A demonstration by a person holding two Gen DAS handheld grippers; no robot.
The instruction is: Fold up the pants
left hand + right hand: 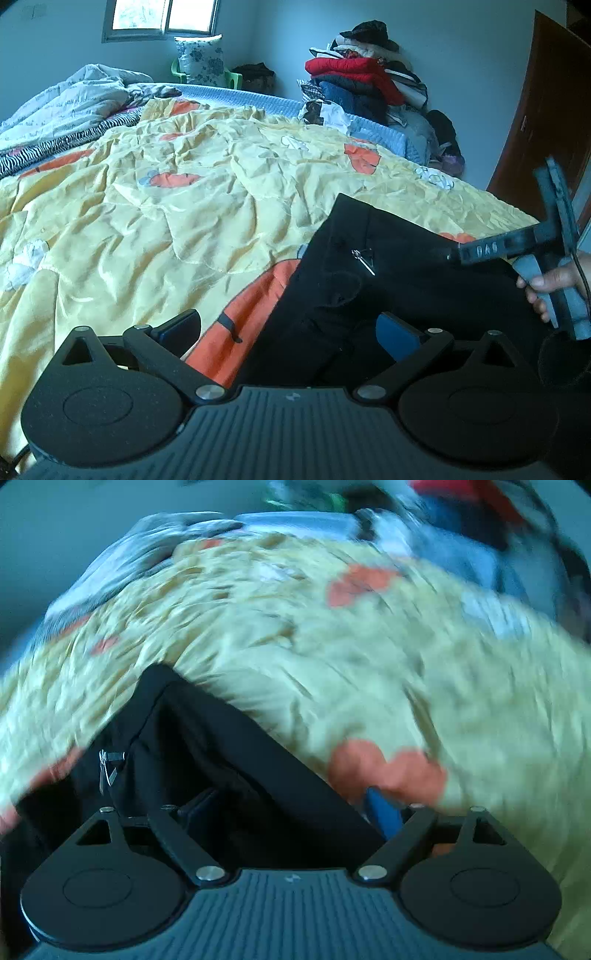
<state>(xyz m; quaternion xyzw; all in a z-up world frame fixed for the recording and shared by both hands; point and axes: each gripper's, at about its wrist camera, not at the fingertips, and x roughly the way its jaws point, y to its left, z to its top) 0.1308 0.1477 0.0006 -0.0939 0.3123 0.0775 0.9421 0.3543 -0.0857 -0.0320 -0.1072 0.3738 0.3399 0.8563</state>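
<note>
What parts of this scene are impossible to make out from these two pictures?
- Lower part of the black pants: left wrist view, hidden behind the left claw and cut off by the bottom edge.
- Clothes pile: right wrist view, smeared by motion blur.
- Right claw: right wrist view, whether it touches the pants is unclear against dark cloth.

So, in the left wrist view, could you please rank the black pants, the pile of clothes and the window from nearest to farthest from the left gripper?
1. Black pants: lying on the yellow quilt, right at the left gripper, slightly to its right.
2. Pile of clothes: beyond the bed's far edge, against the wall on the right.
3. Window: in the back wall, upper left.
</note>
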